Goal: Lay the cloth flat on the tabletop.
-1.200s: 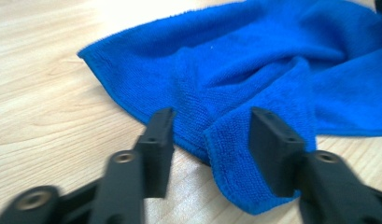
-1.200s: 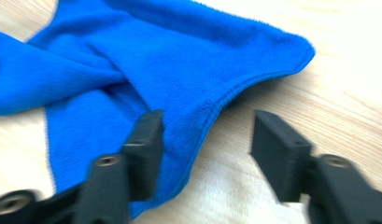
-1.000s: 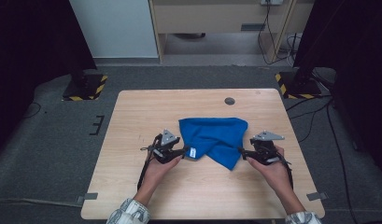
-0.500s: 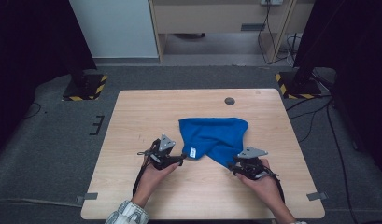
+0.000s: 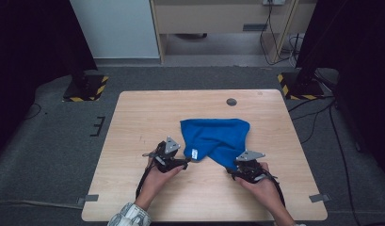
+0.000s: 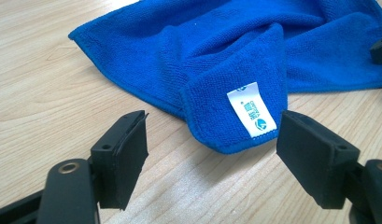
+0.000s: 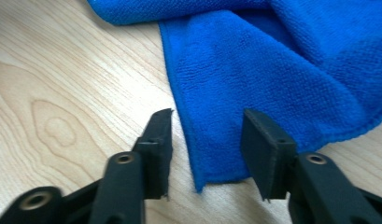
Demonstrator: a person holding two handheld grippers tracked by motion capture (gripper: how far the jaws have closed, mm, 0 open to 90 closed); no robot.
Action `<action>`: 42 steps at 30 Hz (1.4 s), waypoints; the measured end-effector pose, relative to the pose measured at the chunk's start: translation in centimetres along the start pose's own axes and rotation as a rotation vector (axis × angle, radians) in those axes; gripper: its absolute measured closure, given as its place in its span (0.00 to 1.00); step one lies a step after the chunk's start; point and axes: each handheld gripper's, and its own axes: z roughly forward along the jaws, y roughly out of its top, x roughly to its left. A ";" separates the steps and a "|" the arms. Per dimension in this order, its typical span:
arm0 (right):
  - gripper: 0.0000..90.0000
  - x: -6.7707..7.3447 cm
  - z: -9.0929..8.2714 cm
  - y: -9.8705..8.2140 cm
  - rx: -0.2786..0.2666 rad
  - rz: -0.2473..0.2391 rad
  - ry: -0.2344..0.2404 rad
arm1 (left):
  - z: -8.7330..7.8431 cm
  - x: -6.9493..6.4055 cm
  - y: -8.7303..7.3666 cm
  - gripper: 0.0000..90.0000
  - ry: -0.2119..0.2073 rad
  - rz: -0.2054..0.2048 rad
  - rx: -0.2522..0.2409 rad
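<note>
1. The cloth (image 5: 217, 139), blue and rumpled, lies on the table (image 5: 133, 122) a little right of the middle and toward the person's edge.
2. Its near-left corner is folded over, and a white label (image 6: 251, 109) shows on that flap.
3. The left gripper (image 5: 180, 163) sits low over the wood just short of that corner. Its jaws stand wide and have just been opening. In the left gripper view (image 6: 212, 135) the folded tip lies between them, nearer the right-hand pad, and neither pad presses on it.
4. The right gripper (image 5: 231, 172) is at the cloth's near-right point, which tapers toward the table's front edge. Its jaws stand at a middling gap, having narrowed and then eased out a touch. In the right gripper view (image 7: 206, 144) the tip lies flat between the pads, with a sliver of wood showing beside the left-hand one, so no grip there.
5. Both hands come in from the near edge, well apart, with the cloth between them.
6. A small dark disc (image 5: 231, 101) sits near the far edge.
</note>
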 end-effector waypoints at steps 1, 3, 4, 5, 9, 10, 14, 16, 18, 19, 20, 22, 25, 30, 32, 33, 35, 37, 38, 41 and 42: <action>0.64 0.0 0.0 -0.1 0.000 -0.008 -0.006 | 0.0 0.1 0.0 0.26 -0.001 0.000 0.001; 0.69 -0.1 0.0 -0.1 -0.005 -0.026 -0.019 | 0.0 0.1 0.0 0.27 -0.006 -0.002 0.005; 0.70 -0.1 -0.1 -0.2 -0.005 -0.031 -0.018 | 0.0 0.0 0.0 0.27 -0.009 -0.004 0.007; 0.71 -0.2 -0.1 -0.2 -0.004 -0.038 -0.019 | 0.0 -0.1 0.1 0.27 -0.013 -0.001 0.008; 0.81 -0.4 -0.1 -0.2 -0.004 -0.047 -0.027 | 0.3 -0.5 0.1 0.27 -0.014 0.024 0.020; 0.86 -0.6 -0.2 -0.2 -0.004 -0.045 -0.025 | 0.5 -0.5 0.0 0.27 -0.010 0.027 0.028; 0.95 -1.1 -0.2 -0.3 -0.013 -0.032 -0.027 | 0.9 -0.4 -0.2 0.30 0.002 0.033 0.046; 0.95 -1.1 -0.2 -0.3 -0.014 -0.032 -0.029 | 1.1 -0.5 -0.2 0.30 -0.001 0.040 0.053; 0.96 -1.1 -0.2 -0.3 -0.014 -0.034 -0.030 | 1.2 -0.7 -0.2 0.30 -0.012 0.052 0.059; 0.96 -1.1 -0.2 -0.3 -0.013 -0.031 -0.026 | 1.3 -0.8 -0.2 0.30 -0.015 0.055 0.067; 0.96 -1.1 -0.2 -0.3 -0.014 -0.029 -0.026 | 1.5 -0.9 -0.3 0.30 -0.013 0.059 0.068; 0.96 -1.2 -0.2 -0.3 -0.014 -0.031 -0.026 | 1.7 -0.9 -0.2 0.31 -0.010 0.056 0.067; 0.96 -1.1 -0.2 -0.3 -0.015 -0.034 -0.029 | 2.1 -0.7 -0.2 0.36 -0.004 0.057 0.072; 0.97 -1.1 -0.2 -0.3 -0.015 -0.039 -0.033 | 2.7 -0.9 -0.2 0.48 0.005 0.078 0.102; 0.98 -1.1 -0.2 -0.3 -0.016 -0.043 -0.036 | 2.8 -1.0 -0.1 0.55 0.007 0.082 0.106; 0.98 -1.0 -0.2 -0.3 -0.017 -0.044 -0.038 | 2.8 -1.1 0.0 0.60 0.011 0.083 0.110; 0.98 -1.0 -0.2 -0.3 -0.015 -0.049 -0.040 | 3.0 -1.1 0.0 0.70 0.014 0.082 0.116; 0.98 -0.9 -0.2 -0.3 -0.018 -0.050 -0.045 | 3.2 -1.1 -0.1 0.76 0.012 0.085 0.120; 0.98 -0.9 -0.2 -0.3 -0.019 -0.048 -0.046 | 3.3 -1.1 0.0 0.82 0.014 0.085 0.119; 0.98 -0.9 -0.2 -0.4 -0.018 -0.053 -0.045 | 3.2 -1.1 0.0 0.94 0.021 0.091 0.116; 0.98 -0.9 -0.2 -0.4 -0.019 -0.052 -0.045 | 3.3 -1.1 0.0 0.97 0.019 0.089 0.113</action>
